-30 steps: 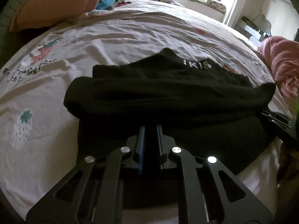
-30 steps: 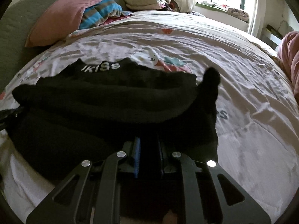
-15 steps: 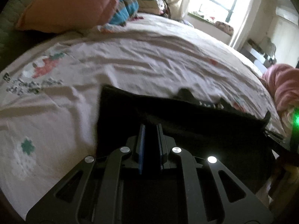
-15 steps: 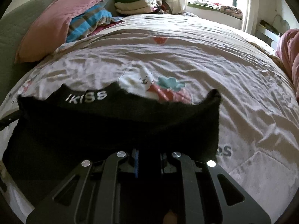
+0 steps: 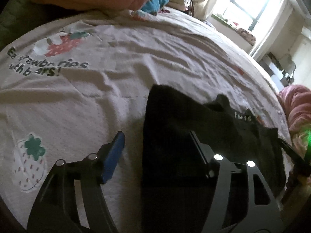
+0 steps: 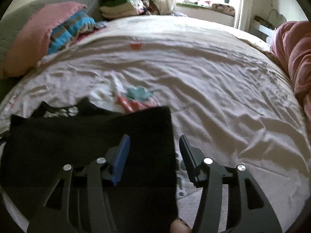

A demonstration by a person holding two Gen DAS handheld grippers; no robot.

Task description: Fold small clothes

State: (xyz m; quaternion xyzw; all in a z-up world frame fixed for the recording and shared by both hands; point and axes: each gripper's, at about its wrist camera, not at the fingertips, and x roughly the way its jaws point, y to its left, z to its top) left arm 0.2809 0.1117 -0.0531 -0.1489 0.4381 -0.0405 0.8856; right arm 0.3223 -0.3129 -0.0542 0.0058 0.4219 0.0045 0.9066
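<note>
Both grippers, left (image 5: pixel 157 145) and right (image 6: pixel 153 151), have just opened, releasing the black garment (image 6: pixel 87 145). Back off without snagging the fold.

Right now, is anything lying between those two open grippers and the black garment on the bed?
Nothing visible. The left gripper and right gripper each straddle a side edge of the black garment, jaws just opened, pads off the cloth. Only bedsheet surrounds it.

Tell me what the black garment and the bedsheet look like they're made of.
Black garment: soft matte knit, probably cotton; it lies limp with no sheen. Bedsheet: thin woven cotton-like cloth, slight sheen, fine wrinkles and printed strawberries. Neither fibre is certain.
</note>
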